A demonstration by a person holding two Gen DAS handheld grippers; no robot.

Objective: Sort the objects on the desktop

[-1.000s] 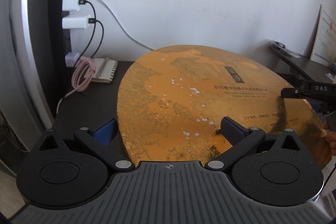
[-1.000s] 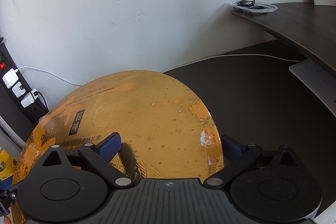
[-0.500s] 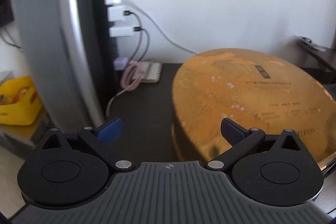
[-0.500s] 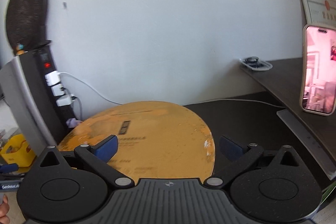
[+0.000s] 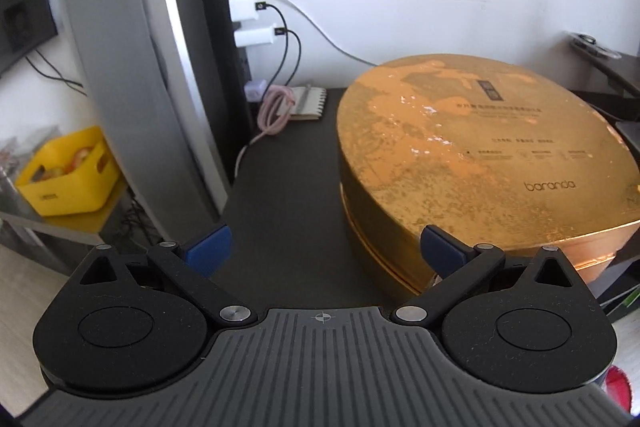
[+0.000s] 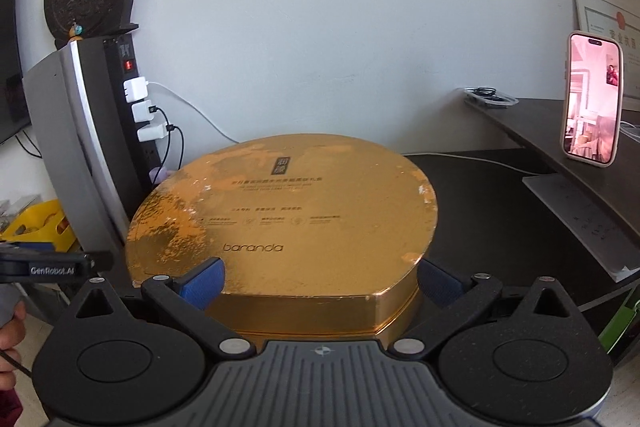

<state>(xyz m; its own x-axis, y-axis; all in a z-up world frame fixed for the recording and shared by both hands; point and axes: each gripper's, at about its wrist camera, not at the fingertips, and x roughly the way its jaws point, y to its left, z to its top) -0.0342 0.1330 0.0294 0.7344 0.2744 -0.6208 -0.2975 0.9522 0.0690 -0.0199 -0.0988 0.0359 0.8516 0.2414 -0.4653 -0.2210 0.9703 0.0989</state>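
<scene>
Gold gift box (image 6: 288,223) lid on, resting on our dark desk (image 5: 288,187), our right gripper (image 6: 320,279) spread around its near corner, our left gripper (image 5: 324,247) spread, empty, beside it.

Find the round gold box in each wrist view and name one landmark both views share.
Left wrist: the gold box fills the right half, on the dark desk.
Right wrist: the gold box sits centre, just ahead of the open fingers.
Shared landmark: the power strip with white chargers.

An office: dark desk (image 6: 500,187), power strip (image 5: 236,7), framed certificate (image 6: 604,39).
</scene>
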